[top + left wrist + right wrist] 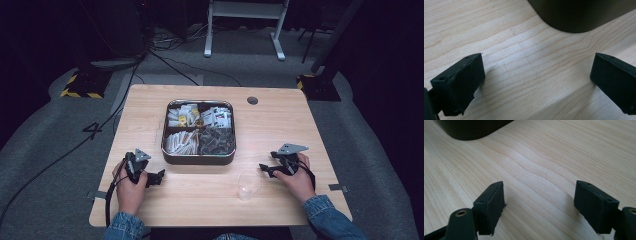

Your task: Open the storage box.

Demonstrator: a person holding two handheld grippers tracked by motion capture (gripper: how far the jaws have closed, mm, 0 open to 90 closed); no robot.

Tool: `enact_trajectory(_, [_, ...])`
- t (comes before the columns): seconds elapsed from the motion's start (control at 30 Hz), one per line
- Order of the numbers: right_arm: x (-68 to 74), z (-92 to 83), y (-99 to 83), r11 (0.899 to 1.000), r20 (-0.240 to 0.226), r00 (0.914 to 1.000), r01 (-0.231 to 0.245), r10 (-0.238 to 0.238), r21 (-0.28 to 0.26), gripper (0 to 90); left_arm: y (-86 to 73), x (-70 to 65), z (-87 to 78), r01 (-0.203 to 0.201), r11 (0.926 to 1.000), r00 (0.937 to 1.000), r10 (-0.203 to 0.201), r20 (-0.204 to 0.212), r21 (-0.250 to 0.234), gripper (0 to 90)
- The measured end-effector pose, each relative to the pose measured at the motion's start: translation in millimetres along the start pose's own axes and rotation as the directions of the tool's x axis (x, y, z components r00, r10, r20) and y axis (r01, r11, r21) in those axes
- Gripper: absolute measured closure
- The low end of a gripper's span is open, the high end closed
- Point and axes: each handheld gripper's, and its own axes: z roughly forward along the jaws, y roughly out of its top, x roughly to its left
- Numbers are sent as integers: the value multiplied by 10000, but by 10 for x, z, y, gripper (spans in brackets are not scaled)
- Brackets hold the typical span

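Note:
A square metal tray with four compartments of small packets stands mid-table. Its dark wall crosses the top of the left gripper view, and its corner sits at the top left of the right gripper view. A clear plastic cup lies near the front edge. My left gripper rests on the wood left of the tray, its jaws wide apart over bare table. My right gripper rests right of the cup, open, with nothing between its jaws.
The wooden table has a round cable hole at the back right. Cables run over the grey floor to the left. A white frame stands behind the table.

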Motion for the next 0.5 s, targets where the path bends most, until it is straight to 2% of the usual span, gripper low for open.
enact_trajectory(0.07, [6,-5,2,10000,-29,10000,-7,7,5,279,5,-1,4,-2,10000,10000,2,-18,2,0])
enact_trajectory(0.2, [26,-52,60,10000,-373,9993,-16,17,31,324,12,3,11,-22,10000,10000,22,-24,-11,0])
enact_trajectory(0.37, [52,-124,205,10000,-807,9967,-38,32,-75,374,14,4,13,-33,10000,10000,33,-31,-8,0])
enact_trajectory(0.5, [52,-140,329,9985,-941,9949,-389,352,-378,366,12,-6,9,31,10000,9999,-31,-122,3,1])
